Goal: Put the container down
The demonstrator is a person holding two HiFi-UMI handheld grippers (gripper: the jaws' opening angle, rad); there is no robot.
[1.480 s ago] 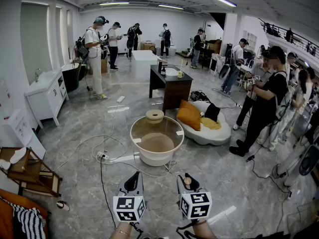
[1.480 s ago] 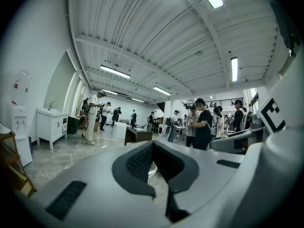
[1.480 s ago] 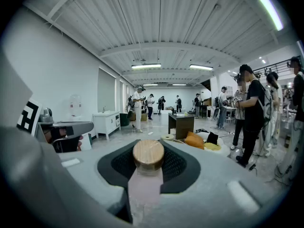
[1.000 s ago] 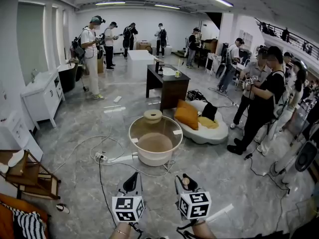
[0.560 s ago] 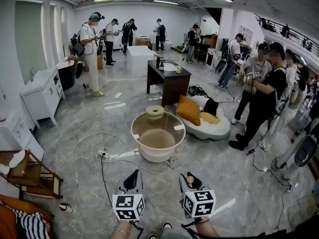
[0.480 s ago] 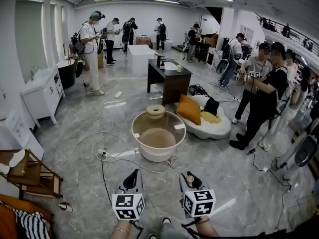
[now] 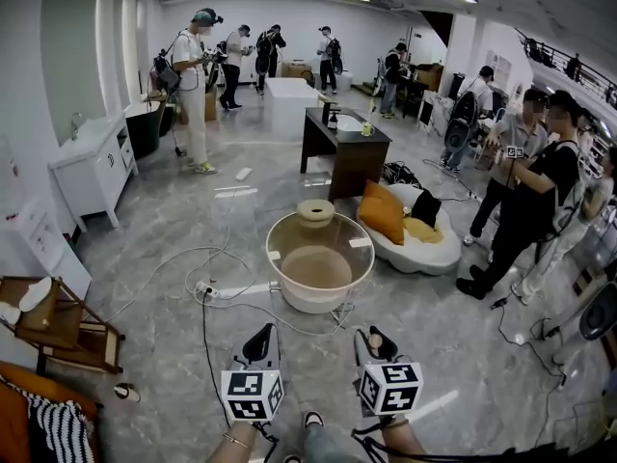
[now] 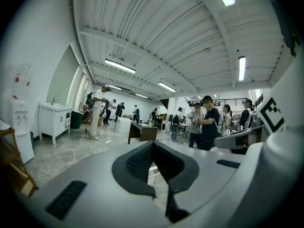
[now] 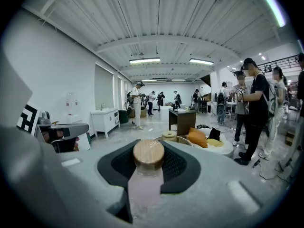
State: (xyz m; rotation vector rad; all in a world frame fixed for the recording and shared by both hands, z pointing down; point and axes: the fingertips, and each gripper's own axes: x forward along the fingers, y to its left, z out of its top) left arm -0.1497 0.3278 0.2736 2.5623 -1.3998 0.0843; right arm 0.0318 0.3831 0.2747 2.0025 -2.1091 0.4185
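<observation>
Inside the right gripper [image 7: 371,340] sits a wood-capped container [image 9: 148,156]

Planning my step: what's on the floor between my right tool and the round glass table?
In the head view, just a white cable crossing grey floor between right tool and round glass table.

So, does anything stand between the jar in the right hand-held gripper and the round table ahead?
Nothing visible does: the jar faces the round table, with only cables lying on the floor between.
</observation>
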